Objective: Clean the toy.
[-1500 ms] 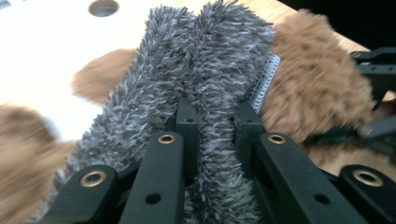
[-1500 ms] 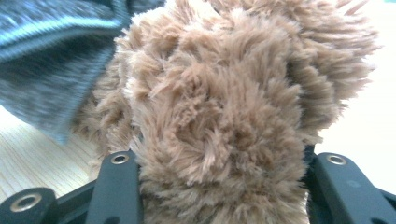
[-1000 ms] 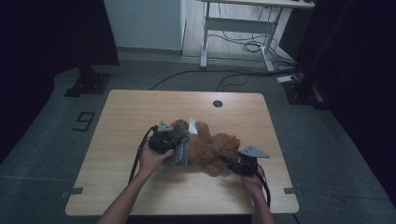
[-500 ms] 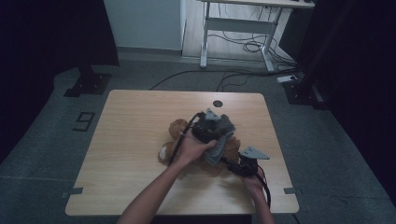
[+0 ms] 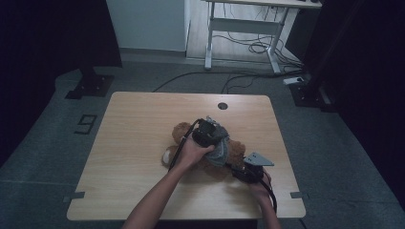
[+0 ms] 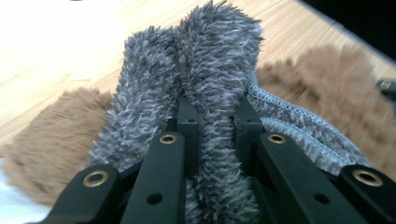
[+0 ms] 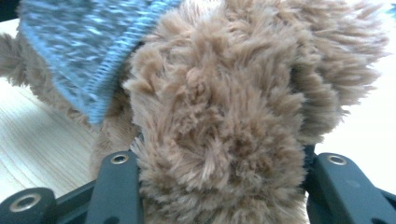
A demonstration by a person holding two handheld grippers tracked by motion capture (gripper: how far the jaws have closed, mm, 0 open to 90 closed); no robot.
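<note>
Left claw (image 6: 212, 116) clamps grey garment (image 6: 205, 60) | right claw (image 7: 219, 186) grips teddy bear (image 7: 233, 116)

The left tool (image 5: 213, 135) is clamped tight with its arm reaching across, while the right tool (image 5: 241, 172) grips half-closed.

- Wooden table (image 5: 138, 143): pale, rounded corners, seen from above.
- Round hole (image 5: 222, 106): dark, in the tabletop near the far edge, right of centre.
- Tape pieces (image 5: 73, 196): grey strips, one at each near corner of the table.
- Grey floor (image 5: 43, 157): carpeted, surrounding the table on all sides.
- Number 9 (image 5: 85, 124): dark marking on the floor, just left of the table.
- Black stand base (image 5: 90, 86): flat foot on the floor beyond the table's far left corner.
- White desk frame (image 5: 241, 24): metal legs and crossbar in the background.
- Cables (image 5: 248, 47): loose, lying beneath the desk frame and trailing across the floor.
- Power strip (image 5: 293, 80): pale, on the floor at far right.
</note>
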